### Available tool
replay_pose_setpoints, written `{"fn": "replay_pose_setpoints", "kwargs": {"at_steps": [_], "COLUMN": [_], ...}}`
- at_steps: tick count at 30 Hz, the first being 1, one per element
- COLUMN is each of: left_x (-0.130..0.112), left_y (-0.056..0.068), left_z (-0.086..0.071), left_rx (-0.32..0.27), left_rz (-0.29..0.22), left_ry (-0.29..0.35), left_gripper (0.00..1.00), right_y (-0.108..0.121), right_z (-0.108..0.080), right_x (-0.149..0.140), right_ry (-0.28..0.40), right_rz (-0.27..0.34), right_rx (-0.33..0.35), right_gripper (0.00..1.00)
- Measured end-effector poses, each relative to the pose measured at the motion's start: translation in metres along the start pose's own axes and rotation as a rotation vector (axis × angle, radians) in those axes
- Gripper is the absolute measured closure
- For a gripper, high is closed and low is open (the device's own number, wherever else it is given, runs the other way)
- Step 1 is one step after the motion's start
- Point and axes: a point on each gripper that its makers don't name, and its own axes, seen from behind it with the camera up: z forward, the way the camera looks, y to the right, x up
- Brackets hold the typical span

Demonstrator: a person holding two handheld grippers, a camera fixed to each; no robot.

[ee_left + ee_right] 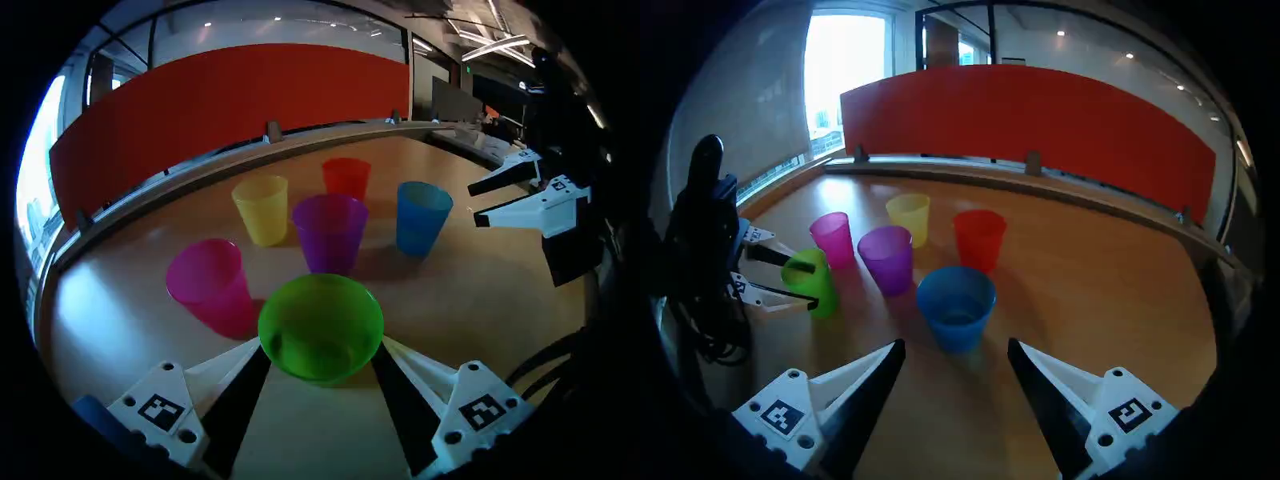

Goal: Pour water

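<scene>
- Closest in: the left gripper [318, 348] has the green cup [320, 320] dead ahead, right between its fingers. The jaws are spread wide, with the cup's sides right up against them. Can't tell if it's an actual squeeze yet, looks more like bracketing to me.
- The green cup is upright with its mouth up, so its long axis is vertical and the fingers come at it from the sides. Pretty sure that's the hand nearest to a grip, so the pour hinges on closing here first.
- The right gripper [955, 344] is spread open too and holding nothing. The blue cup [956, 308] stands upright straight ahead, just past the tips, not between them.
- Next out are the purple cup [886, 258] and pink cup [834, 238], then the red cup [979, 238] and the yellow cup [910, 216] farthest back. All are upright, close together but apart.
- Might be a bit of liquid in the bottom of the blue one, hard to say.
- Everything sits on a smooth wooden table [1088, 320].
- Behind it there's a long red partition [1040, 120], with a bright window [844, 72] beyond.
</scene>
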Motion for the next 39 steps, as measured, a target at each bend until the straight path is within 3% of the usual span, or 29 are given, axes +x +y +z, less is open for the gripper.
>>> {"fn": "replay_pose_setpoints", "kwargs": {"at_steps": [8, 23, 39], "left_x": [0.007, 0.006, -0.002], "left_y": [-0.005, -0.013, -0.014], "left_z": [-0.015, -0.051, -0.081], "left_rx": [0.014, 0.059, 0.099], "left_rz": [-0.036, -0.096, -0.129], "left_ry": [0.011, -0.002, -0.007], "left_gripper": [0.18, 0.18, 0.18], "right_y": [-0.002, 0.006, 0.014], "right_z": [0.008, 0.047, 0.071], "right_x": [-0.004, -0.017, -0.016], "right_ry": [-0.015, -0.073, -0.097], "right_rz": [-0.015, -0.058, -0.049], "right_rx": [0.003, -0.006, -0.008], "right_gripper": [0.0, 0.01, 0.0]}}
